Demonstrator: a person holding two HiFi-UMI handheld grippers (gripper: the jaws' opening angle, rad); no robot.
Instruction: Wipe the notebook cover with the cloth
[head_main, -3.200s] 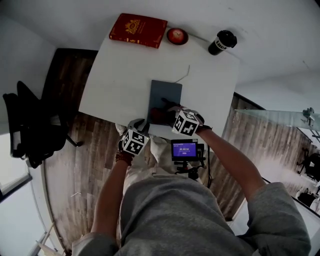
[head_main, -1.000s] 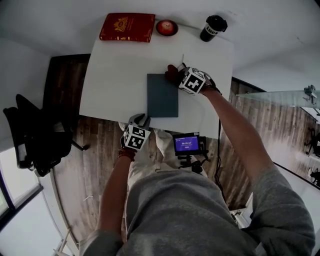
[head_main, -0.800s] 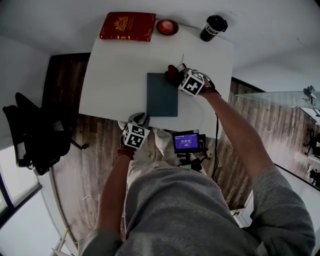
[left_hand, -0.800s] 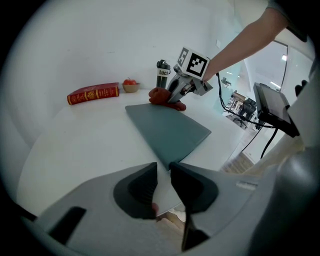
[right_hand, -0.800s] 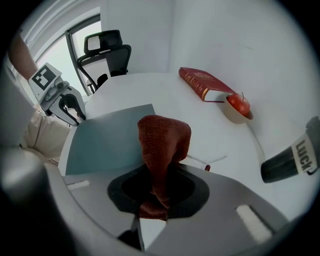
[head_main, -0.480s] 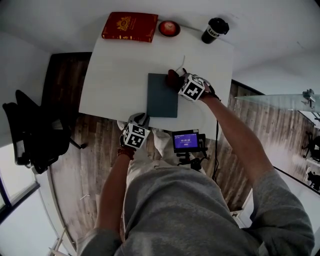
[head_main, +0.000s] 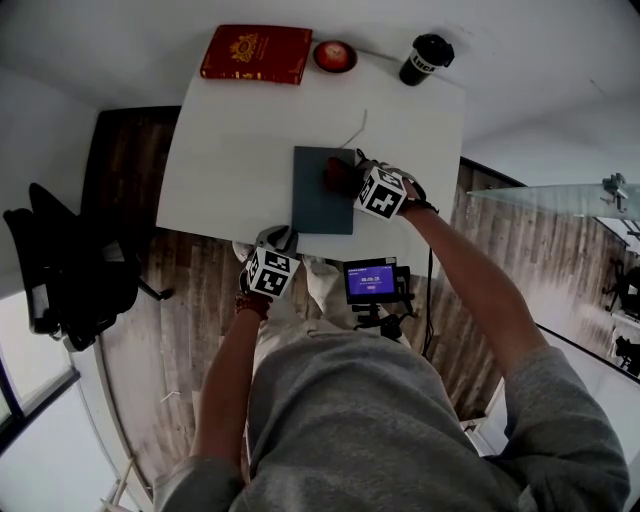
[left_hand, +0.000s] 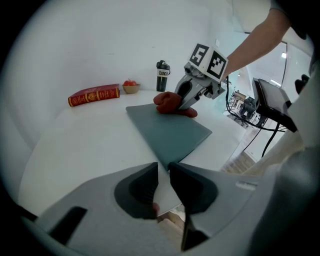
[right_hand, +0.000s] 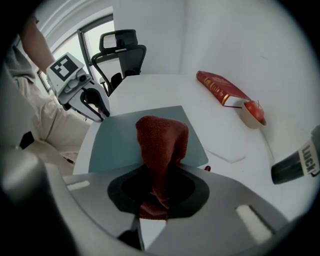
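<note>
**Notebook** (head_main: 318, 195): dark grey, closed, flat on the white table (head_main: 230, 150), near-centre, close to the near edge.

**Cloth** (right_hand: 162, 137): red, bunched, resting on the far right part of the cover.

**Right gripper** (right_hand: 161, 182): fingers clamped on the cloth's upper end.

**Left gripper** (left_hand: 162, 172): at the table's near edge, just short of the notebook's near left corner. Its fingers have just been closing and stand narrowly apart, holding nothing.

**Step, as judged:** wiping stroke in hand.

**Next move calls for:** drawing the cloth across the remaining cover with even pressure, since the notebook lies unbraced and may slide.
</note>
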